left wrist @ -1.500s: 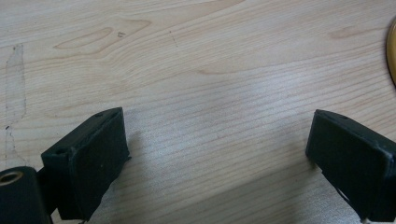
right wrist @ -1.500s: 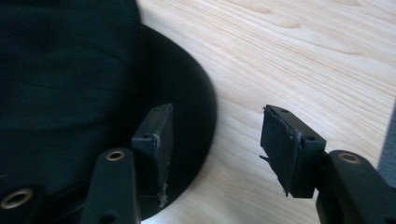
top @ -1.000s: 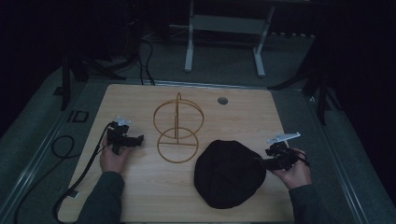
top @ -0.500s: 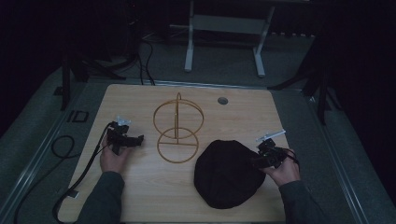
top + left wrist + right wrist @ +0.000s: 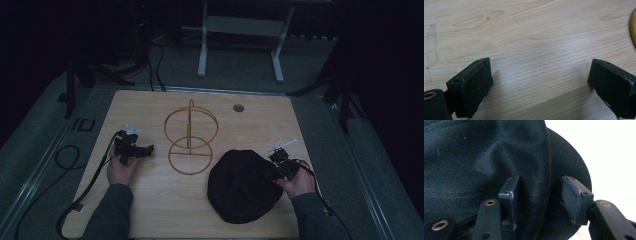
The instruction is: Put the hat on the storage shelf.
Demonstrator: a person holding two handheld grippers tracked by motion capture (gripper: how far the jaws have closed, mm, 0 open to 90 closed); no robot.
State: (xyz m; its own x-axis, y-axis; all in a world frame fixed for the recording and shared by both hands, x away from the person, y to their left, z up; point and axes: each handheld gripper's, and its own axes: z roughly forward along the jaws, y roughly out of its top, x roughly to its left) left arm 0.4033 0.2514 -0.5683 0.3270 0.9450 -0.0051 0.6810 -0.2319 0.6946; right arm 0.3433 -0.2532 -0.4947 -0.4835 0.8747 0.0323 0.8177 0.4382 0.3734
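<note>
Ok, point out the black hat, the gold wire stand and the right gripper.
black hat (image 5: 242, 187): high view, on the middle of its crown.
gold wire stand (image 5: 189, 131): high view, on its upright centre rod.
right gripper (image 5: 539, 195): right gripper view, midway between its fingertips, over the hat's edge.

We read just one marking: the dark letters "ID" (image 5: 82, 124) on the grey floor strip just off the table's (image 5: 150, 210) far-left corner, seen from the high view. We find no other legible text, brand or number.
</note>
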